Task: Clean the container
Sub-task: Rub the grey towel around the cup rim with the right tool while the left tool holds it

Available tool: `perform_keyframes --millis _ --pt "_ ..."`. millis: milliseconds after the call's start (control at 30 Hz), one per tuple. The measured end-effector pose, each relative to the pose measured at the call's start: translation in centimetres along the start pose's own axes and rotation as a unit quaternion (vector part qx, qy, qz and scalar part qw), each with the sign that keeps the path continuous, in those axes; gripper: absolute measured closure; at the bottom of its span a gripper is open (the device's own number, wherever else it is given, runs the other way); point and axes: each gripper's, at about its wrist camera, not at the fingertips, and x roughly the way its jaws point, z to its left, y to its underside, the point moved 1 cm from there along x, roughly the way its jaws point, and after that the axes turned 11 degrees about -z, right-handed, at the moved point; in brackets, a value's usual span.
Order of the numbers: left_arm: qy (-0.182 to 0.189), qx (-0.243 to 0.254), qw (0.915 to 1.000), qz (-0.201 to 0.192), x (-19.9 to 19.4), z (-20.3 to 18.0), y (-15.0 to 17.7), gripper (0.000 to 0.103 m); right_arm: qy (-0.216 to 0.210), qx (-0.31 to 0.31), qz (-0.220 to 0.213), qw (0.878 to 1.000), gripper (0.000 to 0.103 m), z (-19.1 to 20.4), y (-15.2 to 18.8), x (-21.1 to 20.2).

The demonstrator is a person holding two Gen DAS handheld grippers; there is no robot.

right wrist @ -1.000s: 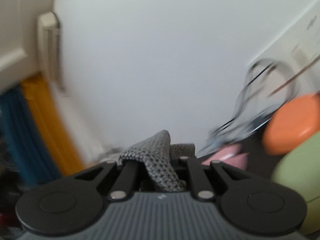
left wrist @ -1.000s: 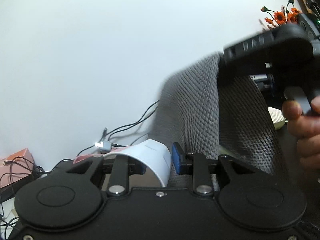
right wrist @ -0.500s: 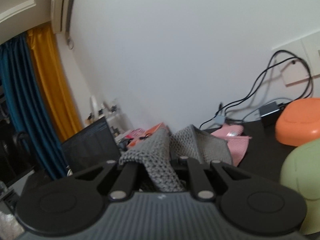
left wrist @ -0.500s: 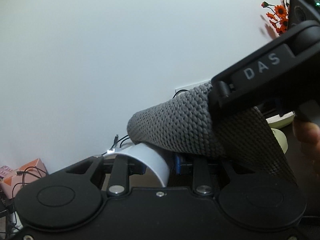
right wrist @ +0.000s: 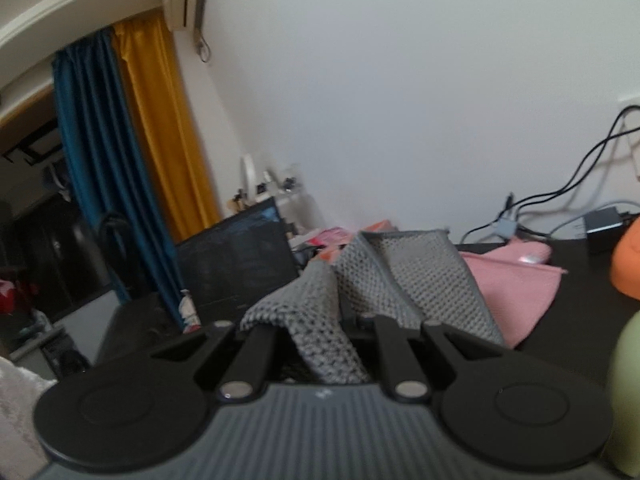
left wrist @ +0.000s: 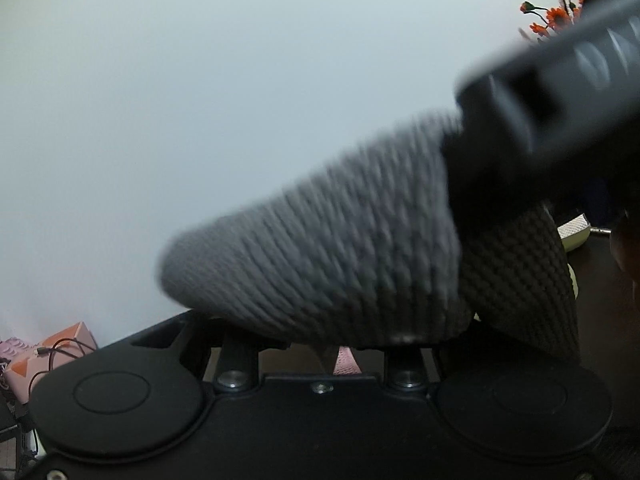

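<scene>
A grey knitted cloth (right wrist: 320, 320) is clenched in the jaws of the right gripper (right wrist: 324, 354). In the left wrist view, the cloth (left wrist: 320, 256) is draped over the left gripper (left wrist: 320, 344), hiding its jaws; their state and the container's place cannot be told. A pink cloth (right wrist: 516, 284) lies on the dark bench (right wrist: 576, 320).

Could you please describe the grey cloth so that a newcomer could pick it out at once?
Start at the dark tabletop below the white wall. There a flat pink cloth lies, and in front of it the right gripper is shut on a grey waffle-knit cloth. It alone is grey, coarse-textured and held aloft.
</scene>
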Motion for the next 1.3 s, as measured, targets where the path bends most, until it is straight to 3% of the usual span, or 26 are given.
perform_keyframes --millis 33,133,233,300,433,600,1100,1300 --pt "0.001 0.004 1.0000 -0.005 0.0 -0.1 0.0 0.077 -0.010 0.020 -0.010 1.000 0.094 -0.4 -0.1 -0.2" --pt "0.009 0.011 0.9998 -0.015 -0.2 -0.4 0.1 0.076 0.016 0.074 -0.078 0.994 0.094 -1.9 -0.8 -1.3" --pt "0.029 0.011 0.9994 -0.016 -0.2 -0.8 0.1 0.076 0.083 0.108 -0.145 0.980 0.093 -3.8 -1.6 -3.3" --pt "0.037 0.020 0.9989 -0.019 -0.3 -1.2 0.1 0.076 0.130 0.102 -0.162 0.973 0.093 -4.6 -1.9 -4.2" --pt "0.044 0.038 0.9979 -0.030 -0.4 -1.7 0.2 0.076 0.166 0.077 -0.128 0.975 0.093 -4.6 -1.9 -3.5" --pt "0.043 0.039 0.9980 -0.025 0.2 -1.6 0.5 0.076 0.150 0.031 -0.074 0.985 0.093 -3.1 -0.9 -1.4" --pt "0.043 0.034 0.9984 -0.014 2.3 -1.2 1.3 0.076 0.148 -0.037 -0.070 0.986 0.093 -1.2 -0.6 -1.0" --pt "0.043 0.009 0.9990 0.009 3.8 -0.3 1.7 0.076 0.102 -0.046 -0.048 0.992 0.093 -0.3 -0.1 -0.4"
